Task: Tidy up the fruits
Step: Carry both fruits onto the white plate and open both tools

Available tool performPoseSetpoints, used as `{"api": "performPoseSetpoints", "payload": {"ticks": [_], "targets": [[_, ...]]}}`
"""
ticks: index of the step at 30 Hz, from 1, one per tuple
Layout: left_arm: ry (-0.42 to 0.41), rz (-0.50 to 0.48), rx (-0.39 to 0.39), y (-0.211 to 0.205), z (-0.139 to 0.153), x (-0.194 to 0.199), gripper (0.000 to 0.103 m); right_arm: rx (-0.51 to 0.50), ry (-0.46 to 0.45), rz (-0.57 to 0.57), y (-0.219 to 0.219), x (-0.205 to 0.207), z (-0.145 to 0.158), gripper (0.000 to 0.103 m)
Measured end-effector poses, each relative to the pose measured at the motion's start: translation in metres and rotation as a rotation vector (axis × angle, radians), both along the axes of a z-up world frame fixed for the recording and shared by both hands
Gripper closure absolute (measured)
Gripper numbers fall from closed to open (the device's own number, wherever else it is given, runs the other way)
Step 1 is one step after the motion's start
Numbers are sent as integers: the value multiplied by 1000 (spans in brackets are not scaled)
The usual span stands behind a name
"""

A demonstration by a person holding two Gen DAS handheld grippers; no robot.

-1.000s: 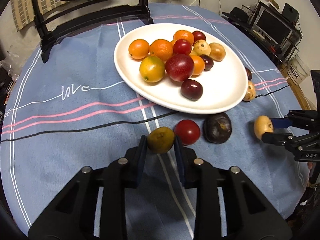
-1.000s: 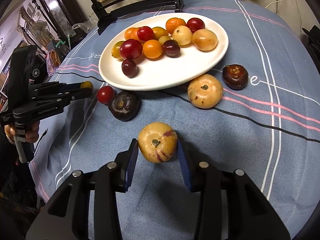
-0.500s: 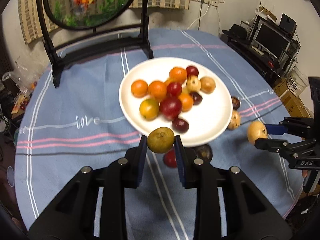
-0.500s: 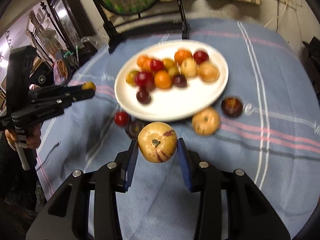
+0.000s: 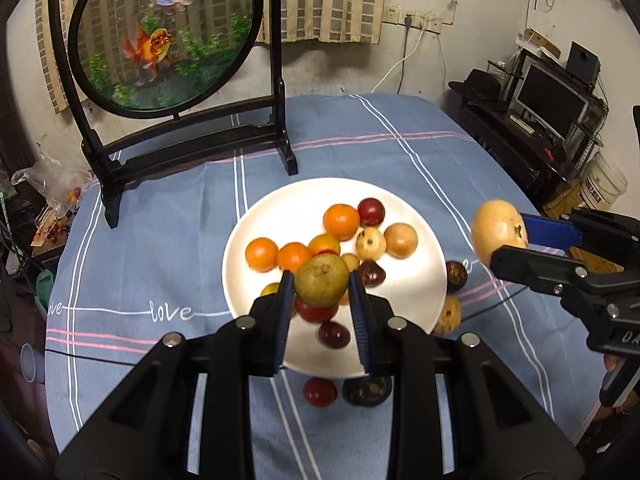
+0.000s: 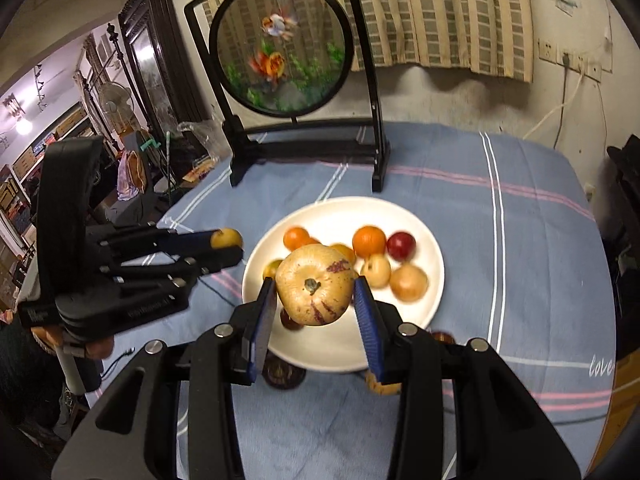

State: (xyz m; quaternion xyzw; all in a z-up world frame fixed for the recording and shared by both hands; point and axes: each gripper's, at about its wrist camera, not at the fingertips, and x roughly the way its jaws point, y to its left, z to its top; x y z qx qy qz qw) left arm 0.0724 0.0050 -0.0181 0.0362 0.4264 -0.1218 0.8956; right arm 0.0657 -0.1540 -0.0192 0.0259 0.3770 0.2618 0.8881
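White plate (image 5: 424, 304) on blue tablecloth (image 5: 168, 248), bearing mixed fruit. Left gripper (image 5: 322, 312) clamps a greenish citrus (image 5: 321, 280); right gripper (image 6: 316, 320) clamps a yellow purple-streaked fruit (image 6: 314, 284).

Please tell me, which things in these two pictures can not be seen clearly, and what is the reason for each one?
- Left wrist view: the fruits behind the greenish fruit in the left gripper; it covers them.
- Right wrist view: the dark fruit and tan fruit near the white plate; right gripper fingers cover them.
- Right wrist view: plate fruits are blurred.
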Motion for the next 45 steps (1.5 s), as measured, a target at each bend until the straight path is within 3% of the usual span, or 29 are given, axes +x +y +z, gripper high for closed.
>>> {"api": "performPoseSetpoints", "payload": {"ticks": [9, 18, 27, 35, 36, 37, 39, 40, 42, 45], "targets": [[30, 31, 12, -3, -9, 25, 75, -8, 3, 14, 10, 30, -1, 63], [96, 54, 52, 0, -36, 53, 75, -47, 58, 9, 17, 66, -24, 63], [90, 56, 55, 0, -42, 72, 75, -45, 65, 23, 25, 91, -31, 63], [118, 53, 102, -9, -56, 86, 75, -99, 155, 30, 36, 116, -56, 62], [122, 51, 106, -10, -58, 87, 74, -103, 171, 28, 37, 119, -60, 62], [124, 50, 110, -11, -60, 88, 63, -117, 183, 21, 38, 121, -63, 61], [114, 62, 122, -11, -61, 89, 50, -136, 174, 4, 38, 125, -65, 58], [116, 59, 116, -10, -62, 90, 45, -130, 167, -9, 36, 126, -64, 46], [115, 64, 114, -8, -63, 90, 44, -100, 156, -22, 30, 126, -61, 37], [114, 66, 113, -7, -62, 90, 44, -95, 126, -24, 26, 124, -53, 37]]}}
